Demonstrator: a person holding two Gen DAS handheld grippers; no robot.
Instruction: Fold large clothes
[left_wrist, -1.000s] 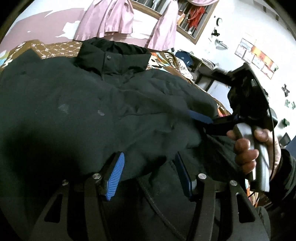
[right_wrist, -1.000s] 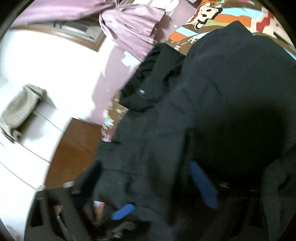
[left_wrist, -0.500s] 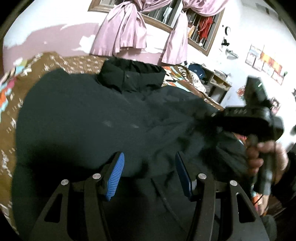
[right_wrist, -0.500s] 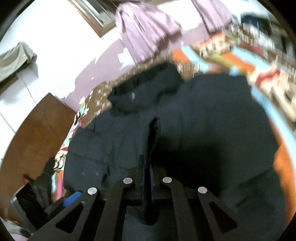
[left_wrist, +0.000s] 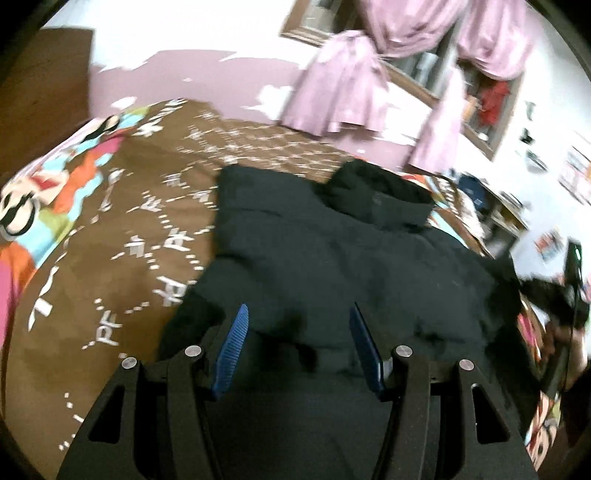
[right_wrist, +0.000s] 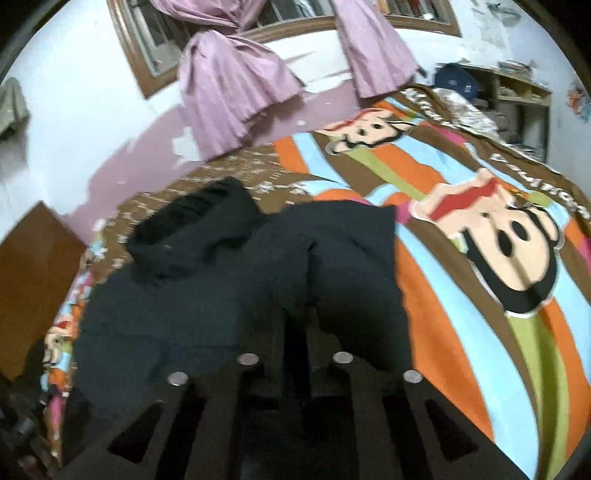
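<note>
A black padded jacket (left_wrist: 351, 266) lies spread on the bed, its collar (left_wrist: 376, 195) at the far end. My left gripper (left_wrist: 299, 310) hovers open over the jacket's near part, and its blue pads (left_wrist: 236, 343) hold nothing. In the right wrist view the same jacket (right_wrist: 221, 295) fills the middle, with its right side folded in along a crease. My right gripper (right_wrist: 297, 325) is low over it. Its jaws are opening and stand only a narrow gap apart. Only dark jacket shows through the gap, and I see no cloth pinched. The right gripper's body is a blur at the left wrist view's right edge.
A brown and striped cartoon blanket (right_wrist: 461, 295) covers the bed (left_wrist: 110, 240) around the jacket. Pink curtains (right_wrist: 229, 85) hang at the window beyond the bed. A wooden panel (right_wrist: 29, 288) stands at the left, and cluttered shelves (right_wrist: 517, 92) at the far right.
Both grippers have pulled back and risen from the jacket, so more blanket shows. The right gripper's jaws closed together, then parted slightly. The left gripper's jaws kept their width.
</note>
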